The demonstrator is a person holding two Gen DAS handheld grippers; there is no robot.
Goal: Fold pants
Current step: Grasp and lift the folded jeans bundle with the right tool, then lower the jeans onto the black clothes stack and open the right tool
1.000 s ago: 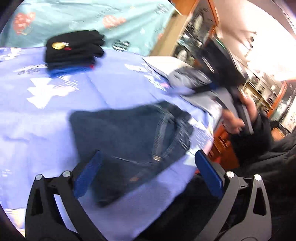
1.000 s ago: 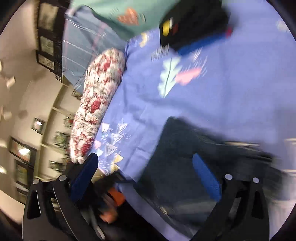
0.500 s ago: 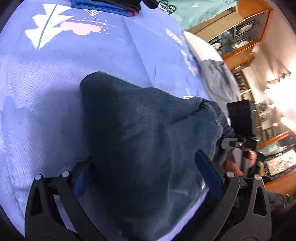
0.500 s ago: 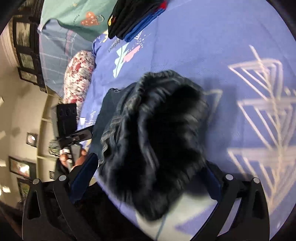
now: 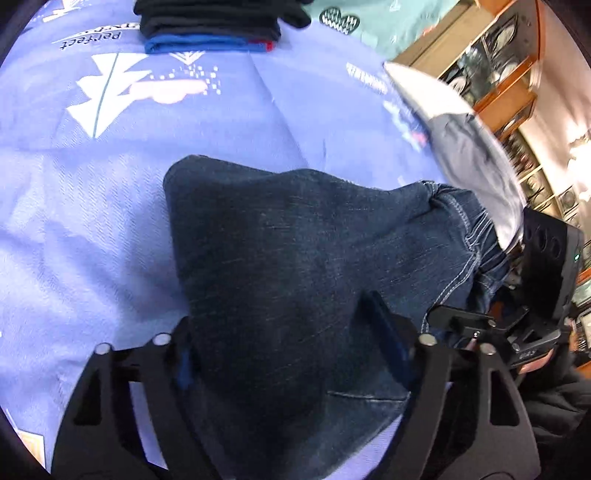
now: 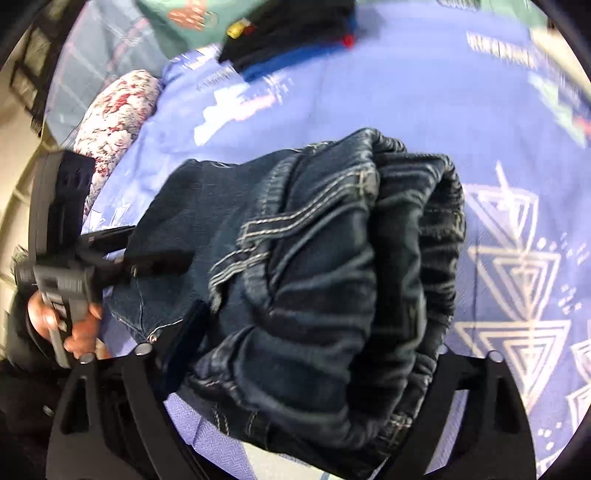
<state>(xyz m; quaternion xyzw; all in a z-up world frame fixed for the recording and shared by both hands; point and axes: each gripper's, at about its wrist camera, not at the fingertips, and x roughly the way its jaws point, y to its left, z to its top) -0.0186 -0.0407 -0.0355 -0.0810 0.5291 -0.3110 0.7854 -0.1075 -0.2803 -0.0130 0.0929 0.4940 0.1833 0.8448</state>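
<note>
With both jaws just closing around the folded dark-blue denim pants (image 5: 295,258) on the lilac printed bedsheet (image 5: 92,221), the left gripper (image 5: 280,354) and right gripper (image 6: 306,354) may pinch only upper layers, spilling the fold

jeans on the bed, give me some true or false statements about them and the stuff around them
1. The jeans lie folded on a blue printed bedsheet. True.
2. A stack of folded dark clothes sits on the sheet beyond the jeans. True.
3. The jeans are light grey. False: they are dark blue denim with pale stitching.
4. The left gripper has its fingers on either side of the jeans. True; its jaws have just been closing with the denim between them.
5. The elastic waistband is tucked out of sight. False: it shows in the right wrist view, bunched on the outside of the fold.
6. The floral cushion rests on the jeans. False: it lies apart, at the sheet's edge.
</note>
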